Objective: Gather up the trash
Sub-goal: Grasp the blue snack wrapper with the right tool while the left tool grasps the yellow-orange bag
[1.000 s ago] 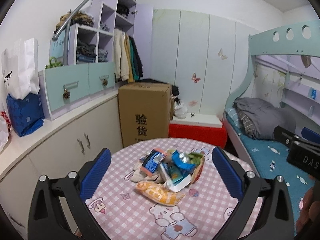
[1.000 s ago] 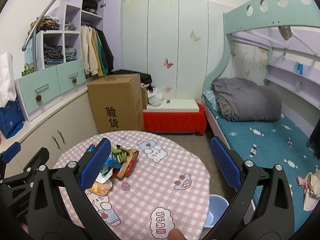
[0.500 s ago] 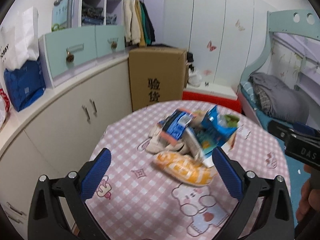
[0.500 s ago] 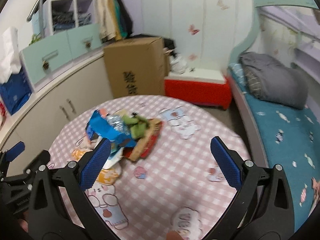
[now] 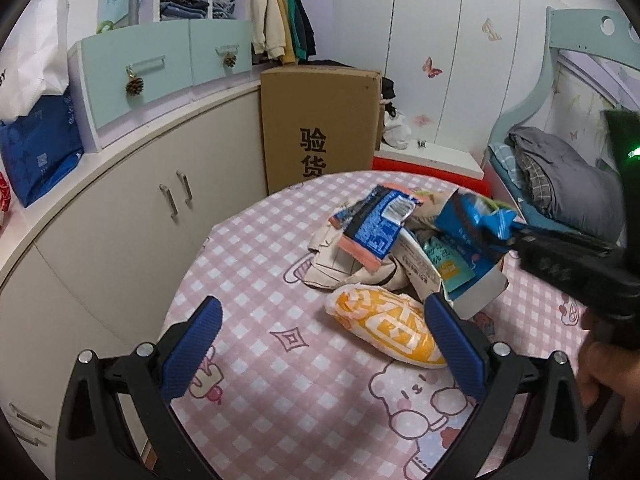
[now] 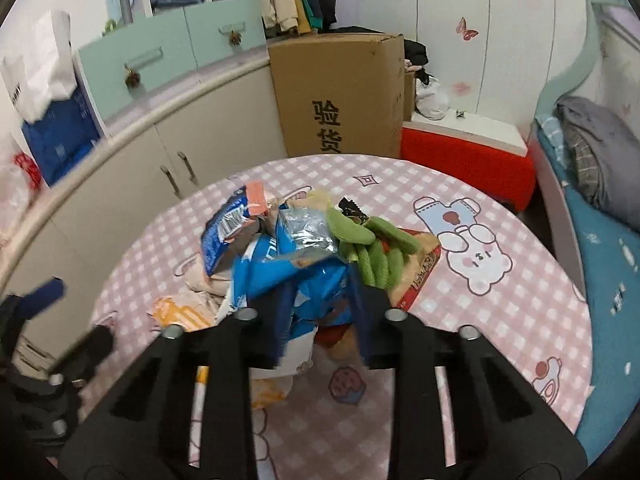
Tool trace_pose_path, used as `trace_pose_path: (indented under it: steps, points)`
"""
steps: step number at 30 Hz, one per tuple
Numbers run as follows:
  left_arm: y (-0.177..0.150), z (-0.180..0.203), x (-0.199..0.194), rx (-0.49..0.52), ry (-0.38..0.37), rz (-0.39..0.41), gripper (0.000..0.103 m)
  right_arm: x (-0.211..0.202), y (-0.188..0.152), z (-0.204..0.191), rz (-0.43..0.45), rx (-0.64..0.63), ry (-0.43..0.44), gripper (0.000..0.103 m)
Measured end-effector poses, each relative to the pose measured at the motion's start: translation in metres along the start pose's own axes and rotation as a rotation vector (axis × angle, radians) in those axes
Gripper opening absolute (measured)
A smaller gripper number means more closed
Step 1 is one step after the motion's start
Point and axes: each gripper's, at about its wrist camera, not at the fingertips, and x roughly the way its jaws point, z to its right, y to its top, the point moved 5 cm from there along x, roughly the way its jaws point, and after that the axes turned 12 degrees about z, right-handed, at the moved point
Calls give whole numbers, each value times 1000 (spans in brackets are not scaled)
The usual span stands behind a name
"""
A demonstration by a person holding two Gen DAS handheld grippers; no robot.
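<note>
Your collecting has barely begun: the whole heap of wrappers [image 5: 404,248] sits near the middle of the pink checked desk [image 5: 280,380], and neither view shows a bin, so nothing is yet put away as far as can be seen. Your right claw [image 6: 318,312] is closing on the blue snack bag [image 6: 288,268] at the heap's top; its jaws stand narrow with the bag between them, the pads pressing on it. Your left claw [image 5: 320,344] is spread wide and empty, low over the desk, with the orange wrapper [image 5: 384,324] lying just inside its right finger at about 2 o'clock from the claw's middle. Against the earlier frames, both claws have dropped closer to the heap, and the right one, then fully spread over bare cloth, has swung in onto the pile. Everything else remains to be lifted.
</note>
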Motion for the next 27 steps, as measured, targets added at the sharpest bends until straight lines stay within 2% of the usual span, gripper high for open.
trace_pose_path:
  steps: [4, 10, 16, 19, 20, 21, 22, 24, 27]
  points:
    - [-6, 6, 11, 6, -20, -21, 99, -17, -1, 13, 11, 63, 26, 20]
    - [-15, 12, 29, 9, -25, -53, 99, -42, -4, 37, 20, 153, 46, 20]
    - [-24, 14, 60, -32, -25, -113, 99, -58, -10, 49, 27, 197, 54, 20]
    - [-28, 21, 73, -49, -64, -133, 98, -65, -13, 56, 31, 213, 52, 20]
    - [-28, 23, 74, -62, -88, -132, 91, -67, -13, 58, 33, 223, 56, 20]
    - [-30, 25, 76, -89, -136, -142, 62, -70, -14, 60, 36, 230, 56, 20]
    - [-33, 27, 78, -107, -169, -160, 56, -71, -15, 62, 37, 233, 56, 20]
    - [-33, 27, 74, -131, -186, -151, 46, -75, -16, 68, 40, 244, 51, 20]
    - [-33, 24, 65, -134, -199, -149, 40, -79, -19, 76, 43, 260, 48, 20]
